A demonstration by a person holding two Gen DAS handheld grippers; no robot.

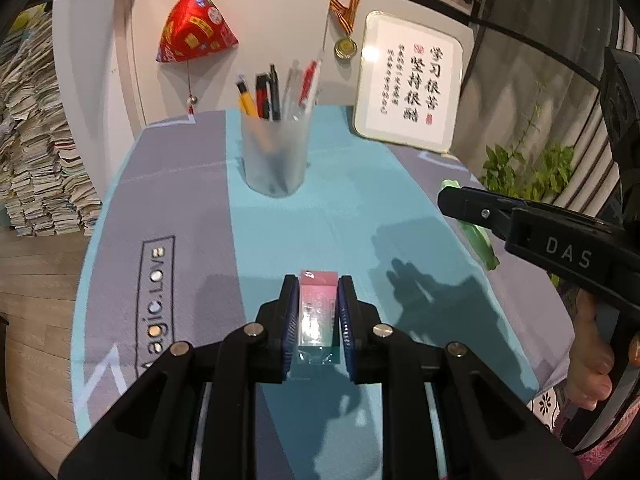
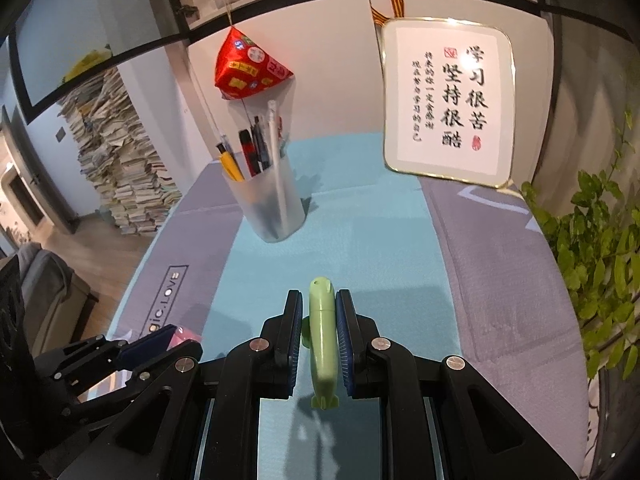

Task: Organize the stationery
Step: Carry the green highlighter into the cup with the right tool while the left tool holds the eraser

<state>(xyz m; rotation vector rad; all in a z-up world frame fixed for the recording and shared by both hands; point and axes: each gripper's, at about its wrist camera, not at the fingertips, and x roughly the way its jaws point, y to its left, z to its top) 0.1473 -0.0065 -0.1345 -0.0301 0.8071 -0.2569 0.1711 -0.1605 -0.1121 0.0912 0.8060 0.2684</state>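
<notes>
Pen cup [image 1: 276,156] stands on the tabletop [image 1: 192,200] near its far edge; framed calligraphy [image 1: 408,80] leans at the far right corner, plant [image 1: 532,168] beyond the right edge.

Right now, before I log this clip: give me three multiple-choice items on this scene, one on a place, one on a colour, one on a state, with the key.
1. Where does the pen cup stand?
A. on the turquoise strip of the mat
B. on the floor
C. on the shelf above

2. What colour is the item in the right claw?
A. red
B. light green
C. black

3. What is the left claw doing?
A. hanging open and empty
B. gripping a pen
C. clamped on the pink eraser

Key: 1 A, the cup's base sits on the mat's turquoise middle band. 2 B, the green pen-like item between the pads is pale green. 3 C, both pads press the eraser's sides.
</notes>
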